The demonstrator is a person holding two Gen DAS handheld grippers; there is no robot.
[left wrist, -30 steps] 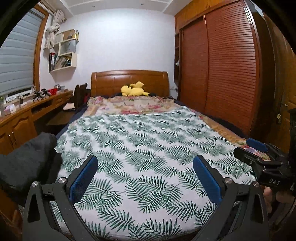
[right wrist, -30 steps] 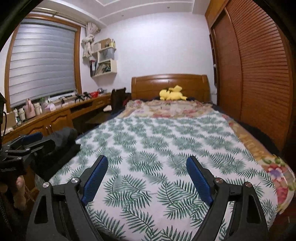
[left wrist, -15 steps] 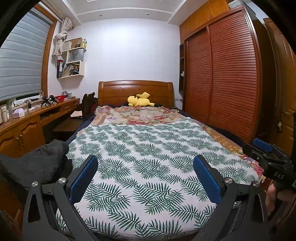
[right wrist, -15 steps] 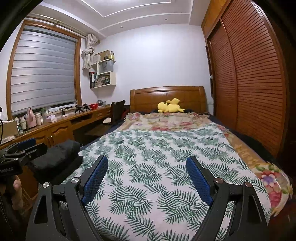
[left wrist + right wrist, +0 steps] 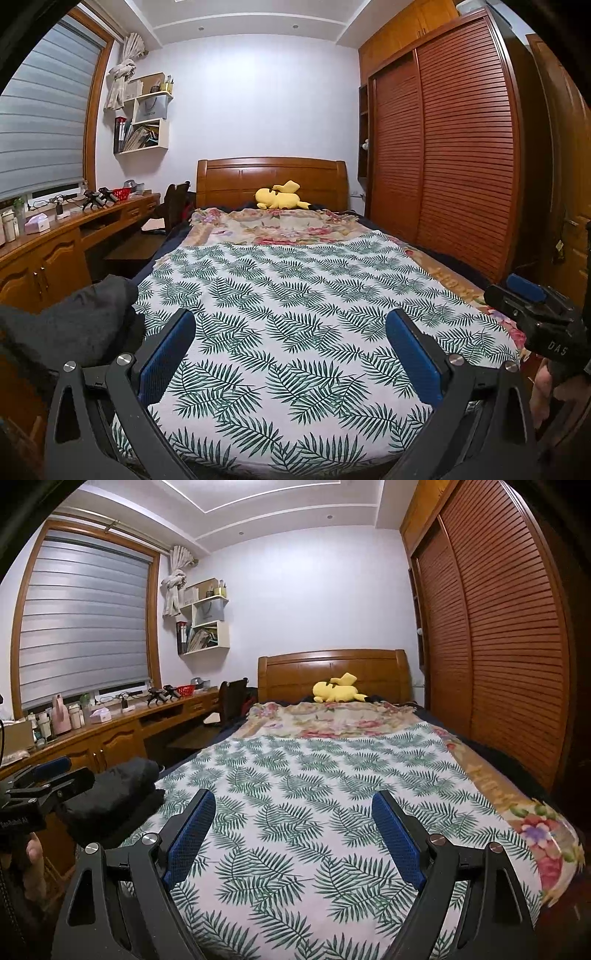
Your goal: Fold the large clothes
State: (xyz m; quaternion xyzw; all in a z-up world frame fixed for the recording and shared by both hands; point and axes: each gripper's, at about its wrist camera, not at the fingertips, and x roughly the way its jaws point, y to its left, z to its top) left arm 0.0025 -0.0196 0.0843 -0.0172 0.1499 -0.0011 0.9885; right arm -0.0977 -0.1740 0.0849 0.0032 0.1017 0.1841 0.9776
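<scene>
My left gripper [image 5: 290, 332] has its jaws wide apart, nothing between the pads. Same on my right gripper [image 5: 293, 812]: wide, empty. Both hang above the foot end of the leaf-print sheet [image 5: 303, 295], which lies flat ahead of and under the jaws. Dark folded clothes [image 5: 74, 325] sit just left of my left jaws, at the bed's left edge. Yellow plush toy [image 5: 338, 692] far ahead by the headboard [image 5: 332, 668]. Wardrobe [image 5: 498, 646] off to the right.
</scene>
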